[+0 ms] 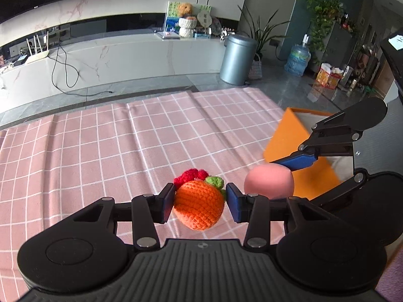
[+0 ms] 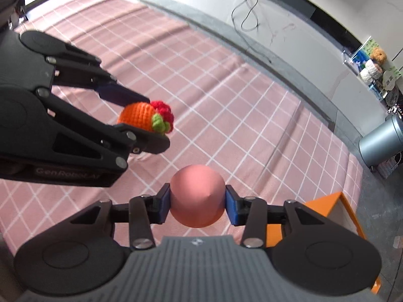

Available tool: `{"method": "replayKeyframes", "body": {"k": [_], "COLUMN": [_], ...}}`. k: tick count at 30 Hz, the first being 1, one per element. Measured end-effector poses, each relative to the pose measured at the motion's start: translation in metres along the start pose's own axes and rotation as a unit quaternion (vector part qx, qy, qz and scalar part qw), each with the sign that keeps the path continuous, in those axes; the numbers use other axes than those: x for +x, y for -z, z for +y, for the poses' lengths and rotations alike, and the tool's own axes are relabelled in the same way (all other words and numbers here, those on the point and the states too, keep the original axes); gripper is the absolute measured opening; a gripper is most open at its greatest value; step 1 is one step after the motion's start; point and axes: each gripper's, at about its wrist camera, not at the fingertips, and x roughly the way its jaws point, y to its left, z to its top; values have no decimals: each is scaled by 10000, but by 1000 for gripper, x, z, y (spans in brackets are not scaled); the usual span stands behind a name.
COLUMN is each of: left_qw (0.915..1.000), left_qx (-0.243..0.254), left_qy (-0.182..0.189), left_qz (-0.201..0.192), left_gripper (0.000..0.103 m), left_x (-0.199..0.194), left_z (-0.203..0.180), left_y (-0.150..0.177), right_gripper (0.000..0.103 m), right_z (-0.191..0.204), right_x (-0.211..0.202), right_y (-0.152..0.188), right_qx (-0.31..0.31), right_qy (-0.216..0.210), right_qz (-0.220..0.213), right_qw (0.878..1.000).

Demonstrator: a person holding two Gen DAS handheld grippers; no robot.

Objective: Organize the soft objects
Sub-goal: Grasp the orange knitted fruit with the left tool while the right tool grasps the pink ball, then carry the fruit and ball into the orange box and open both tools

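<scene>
Carrying crocheted orange fruit (image 1: 199, 205) clamped in left gripper (image 1: 200, 202) and pink ball (image 2: 197, 196) clamped in right gripper (image 2: 197, 202), next needing release over orange box (image 1: 289, 141).

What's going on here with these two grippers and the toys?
A person is working two hand-held grippers over a pink checked cloth. The left gripper is clamped on an orange crocheted fruit with green and red trim, lifted off the cloth. The right gripper squeezes a smooth pink foam ball. An open orange box waits to the right.
</scene>
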Motion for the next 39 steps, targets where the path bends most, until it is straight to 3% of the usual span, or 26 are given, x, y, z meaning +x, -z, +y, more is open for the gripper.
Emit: {"method": "replayKeyframes", "body": {"k": [8,17,24,31,39], "left_qw": [9989,9908,9814,9714,9659], "left_qx": [262,1088,1680,2165,2408], "left_qy": [310,758,917,971,929], "left_qz": [-249,-266,-156,-24,186], "left_gripper": [50,50,50,50,50], "left_x": [-31,-14,24,64,102], "left_z": [-56,-137,-178,-189,-196], "left_y": [0,-18,-33,-41,-52], "right_gripper": [44,44,45,46,47], "right_z": [-13,-72,-110,-147,-183], "right_x": [-77,-114,-105,-81,-41], "right_y": [54,127,151,152,154], "right_qx": [536,1378,1494,1505,1498], "right_qy": [297,779,1018,1081,1044], "right_qz": [-588,-601,-474,-441,-338], "right_qw": [9964,9856,9824,9817,9826]}}
